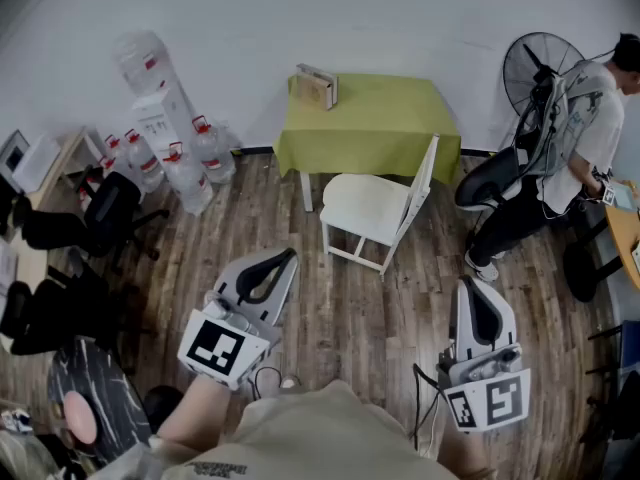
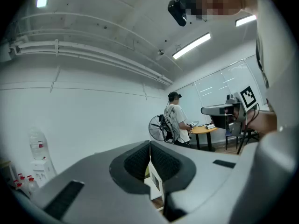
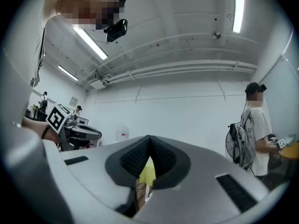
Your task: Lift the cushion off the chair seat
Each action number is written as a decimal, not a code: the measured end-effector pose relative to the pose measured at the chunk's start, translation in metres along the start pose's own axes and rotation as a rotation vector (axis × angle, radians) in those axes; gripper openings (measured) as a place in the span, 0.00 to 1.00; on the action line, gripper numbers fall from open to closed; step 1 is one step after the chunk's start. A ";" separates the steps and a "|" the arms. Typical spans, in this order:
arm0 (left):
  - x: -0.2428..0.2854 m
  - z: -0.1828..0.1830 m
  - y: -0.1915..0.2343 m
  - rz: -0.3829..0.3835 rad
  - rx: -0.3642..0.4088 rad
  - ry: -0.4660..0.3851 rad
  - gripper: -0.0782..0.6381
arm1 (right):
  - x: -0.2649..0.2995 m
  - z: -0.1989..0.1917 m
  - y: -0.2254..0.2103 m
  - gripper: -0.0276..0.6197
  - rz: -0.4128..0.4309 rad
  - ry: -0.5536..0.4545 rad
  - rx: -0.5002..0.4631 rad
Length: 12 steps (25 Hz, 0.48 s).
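Observation:
A white chair point(image 1: 418, 183) stands on the wooden floor in front of the green-clothed table point(image 1: 372, 120) in the head view. Its seat carries a white cushion point(image 1: 362, 204), hard to tell apart from the seat itself. My left gripper point(image 1: 288, 256) hangs well short of the chair, at its near left, jaws shut and empty. My right gripper point(image 1: 470, 286) is level with it at the near right, also shut on nothing. In the left gripper view the jaws point(image 2: 149, 146) meet, with the chair point(image 2: 154, 183) showing below them. The right gripper's jaws point(image 3: 149, 139) are together too.
Several water bottles point(image 1: 185, 163) stand by the left wall, with a black office chair point(image 1: 105, 218) nearer. A person point(image 1: 590, 138) stands at the right by a fan point(image 1: 535, 68), a black chair point(image 1: 495, 178) and a desk point(image 1: 625, 230). A box point(image 1: 315, 88) sits on the table.

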<state>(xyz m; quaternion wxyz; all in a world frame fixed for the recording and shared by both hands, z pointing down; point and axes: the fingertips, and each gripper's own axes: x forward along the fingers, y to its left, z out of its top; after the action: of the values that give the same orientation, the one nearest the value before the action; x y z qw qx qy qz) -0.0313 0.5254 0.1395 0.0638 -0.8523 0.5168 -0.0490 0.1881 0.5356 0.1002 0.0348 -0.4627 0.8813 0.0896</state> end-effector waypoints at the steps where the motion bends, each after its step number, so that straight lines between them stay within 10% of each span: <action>1: 0.001 0.000 -0.001 -0.001 0.002 0.000 0.14 | -0.001 -0.001 -0.001 0.07 0.003 0.000 0.011; 12: 0.010 0.006 -0.023 -0.022 -0.019 -0.007 0.14 | -0.015 -0.012 -0.005 0.07 0.048 -0.017 0.013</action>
<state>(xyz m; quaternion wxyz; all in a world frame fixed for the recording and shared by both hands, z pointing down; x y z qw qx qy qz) -0.0056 0.5270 0.1375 0.0569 -0.8587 0.5077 -0.0415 0.2009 0.5429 0.1138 0.0431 -0.4405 0.8923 0.0885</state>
